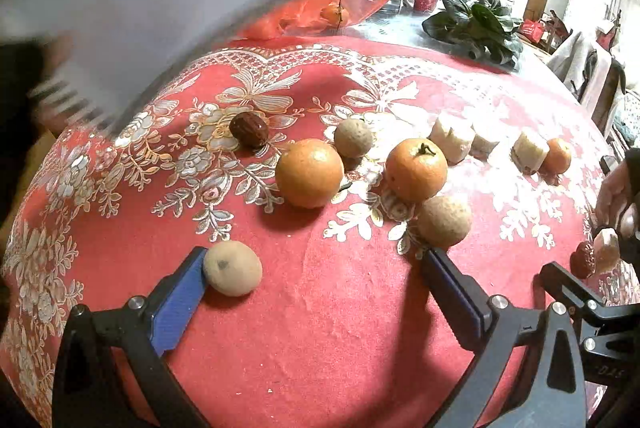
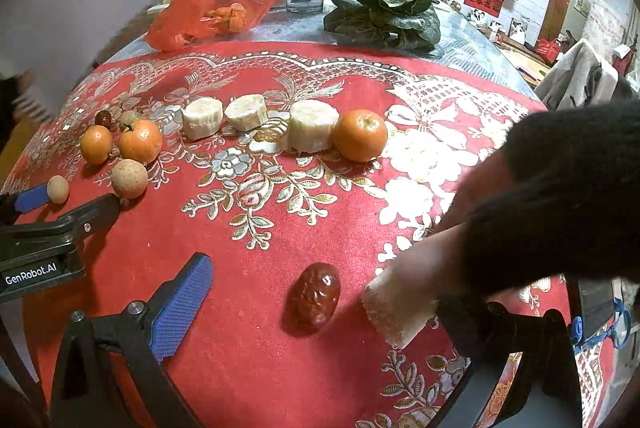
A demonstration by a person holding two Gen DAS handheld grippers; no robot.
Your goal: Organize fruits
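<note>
Left wrist view: the left claw is spread wide over the red worktop, a longan touching its left finger, two oranges ahead. The right claw is also released; a date lies between its fingers, and a hand holds a white chunk by its right finger.

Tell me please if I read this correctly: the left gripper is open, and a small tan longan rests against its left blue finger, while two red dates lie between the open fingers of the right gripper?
Nearly right. The left gripper is open with the longan against its left blue finger. But the right wrist view shows only one red date between the right gripper fingers, not two.
</note>
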